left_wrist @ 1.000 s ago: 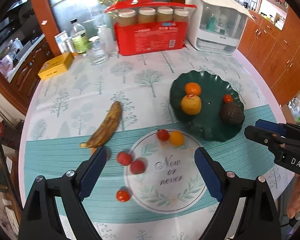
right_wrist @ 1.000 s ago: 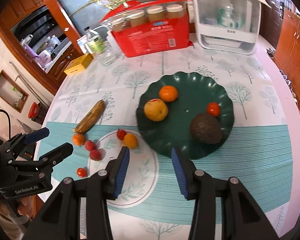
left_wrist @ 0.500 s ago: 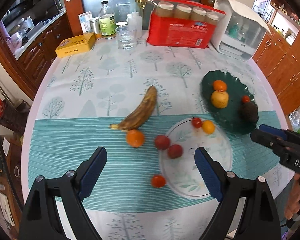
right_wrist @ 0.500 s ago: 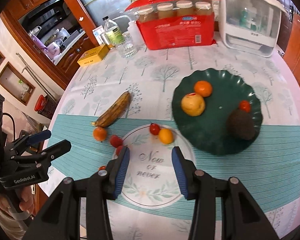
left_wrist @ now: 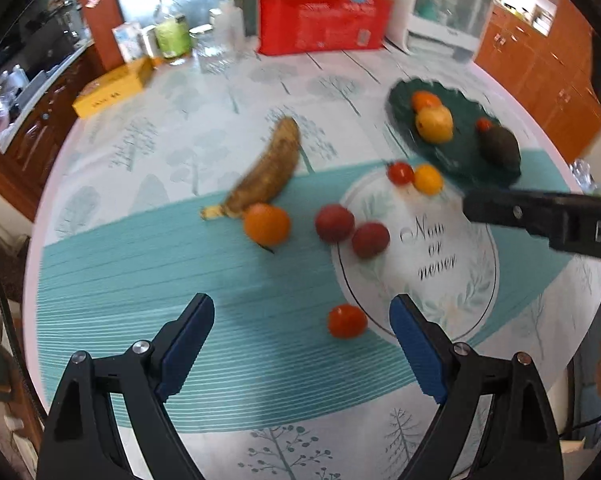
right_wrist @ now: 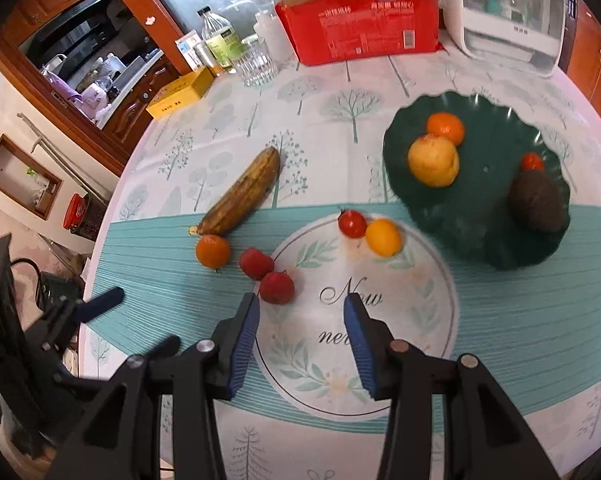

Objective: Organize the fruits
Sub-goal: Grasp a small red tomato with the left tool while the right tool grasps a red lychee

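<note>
A brown-spotted banana (left_wrist: 268, 172) (right_wrist: 242, 194), an orange (left_wrist: 267, 224) (right_wrist: 213, 251), two dark red fruits (left_wrist: 334, 222) (right_wrist: 256, 263), a cherry tomato (left_wrist: 400, 173) and a small yellow fruit (left_wrist: 428, 179) lie loose on the tablecloth. The dark green plate (left_wrist: 460, 152) (right_wrist: 480, 200) at the right carries an orange, a yellow fruit, a small tomato and an avocado (right_wrist: 538, 204). My left gripper (left_wrist: 300, 304) hangs open above the cloth, and a red tomato (left_wrist: 346, 320) shows between its fingers without touching them. My right gripper (right_wrist: 300, 300) is partly open and empty, just right of a red fruit (right_wrist: 276, 287).
At the back of the round table (right_wrist: 172, 152) stand a red carton of jars (right_wrist: 364, 36), a white appliance (right_wrist: 508, 16), a glass (right_wrist: 256, 64), bottles and a yellow box (right_wrist: 180, 94). Wooden cabinets surround the table. A hand shows at the right edge of the left wrist view.
Both grippers have moved left and lower over the table, so the loose fruit looks larger and the green plate has slid to the right in both views. Neither pair of jaws has changed.
</note>
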The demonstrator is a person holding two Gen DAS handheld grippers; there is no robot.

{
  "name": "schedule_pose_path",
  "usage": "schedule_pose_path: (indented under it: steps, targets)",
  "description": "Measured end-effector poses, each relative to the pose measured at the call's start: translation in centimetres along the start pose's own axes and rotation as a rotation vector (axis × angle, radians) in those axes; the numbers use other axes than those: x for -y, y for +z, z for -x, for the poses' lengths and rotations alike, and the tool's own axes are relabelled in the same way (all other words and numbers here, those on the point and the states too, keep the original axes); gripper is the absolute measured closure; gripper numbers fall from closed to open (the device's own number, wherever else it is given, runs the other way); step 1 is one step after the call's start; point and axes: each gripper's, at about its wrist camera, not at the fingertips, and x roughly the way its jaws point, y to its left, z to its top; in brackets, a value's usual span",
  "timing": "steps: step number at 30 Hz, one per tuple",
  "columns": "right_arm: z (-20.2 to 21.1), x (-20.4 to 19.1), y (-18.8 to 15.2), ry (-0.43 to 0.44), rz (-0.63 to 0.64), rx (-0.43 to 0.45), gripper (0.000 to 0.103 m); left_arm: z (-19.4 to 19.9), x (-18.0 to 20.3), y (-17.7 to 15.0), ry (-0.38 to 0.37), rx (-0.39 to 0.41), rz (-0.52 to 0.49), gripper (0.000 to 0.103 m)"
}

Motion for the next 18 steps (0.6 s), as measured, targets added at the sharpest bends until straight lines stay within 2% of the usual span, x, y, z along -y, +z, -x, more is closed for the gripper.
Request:
schedule_pose_path:
  steps: [3,6,11,15,18]
  targets:
    - [-1.0,0.1,-0.7,0.006,-0.013,-0.015,0.059,-1.7,0.2,-1.0,-0.034,-0.025,0.006,0.014]
    - [-2.1,0.3,-1.4,0.003,-0.013,-0.036,0.059,-3.1,-0.1,-1.7,-0.08,-0.046,0.058,0.018]
    - [-3.8,0.6,-1.9,0.023,-0.009,-0.071,0.059,-4.6,-0.6,-2.2,-0.104,-0.065,0.121,0.031]
    - [-4.7,0.5,-2.0,0.038,0.002,-0.081,0.059,-5.4,0.0,-2.3,-0.118,-0.073,0.114,0.039]
    - [-5.2,0.3,-1.8,0.052,0.012,-0.087,0.059,-6.0,0.8,-2.4,-0.128,-0.084,0.101,0.049]
